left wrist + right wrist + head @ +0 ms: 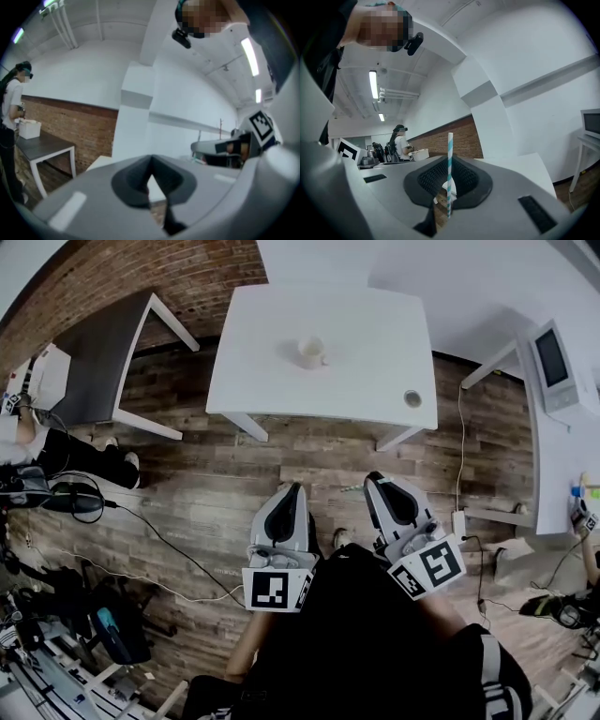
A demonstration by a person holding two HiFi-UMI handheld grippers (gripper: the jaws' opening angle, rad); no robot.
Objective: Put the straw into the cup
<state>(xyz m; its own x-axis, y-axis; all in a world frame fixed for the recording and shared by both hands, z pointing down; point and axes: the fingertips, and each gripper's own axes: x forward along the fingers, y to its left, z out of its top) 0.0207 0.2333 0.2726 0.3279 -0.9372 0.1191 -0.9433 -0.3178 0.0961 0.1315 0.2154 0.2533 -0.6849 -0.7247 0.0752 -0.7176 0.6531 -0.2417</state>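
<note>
A white cup (311, 352) stands near the middle of the white table (375, 334), far ahead of me. I hold both grippers low, close to my body and above the wooden floor, well short of the table. My right gripper (377, 482) is shut on a white straw with teal stripes (450, 154). The straw stands upright between the dark pads (466, 180) in the right gripper view and is hidden in the head view. My left gripper (292, 491) is shut with nothing in it; its pads (133, 180) meet at the tip.
A small round thing (412, 398) lies at the table's near right corner. A dark grey table (94, 352) stands to the left, where a person (11, 108) stands by a white box (29, 129). A white desk with a screen (553, 357) is at the right. Cables (169, 549) cross the floor.
</note>
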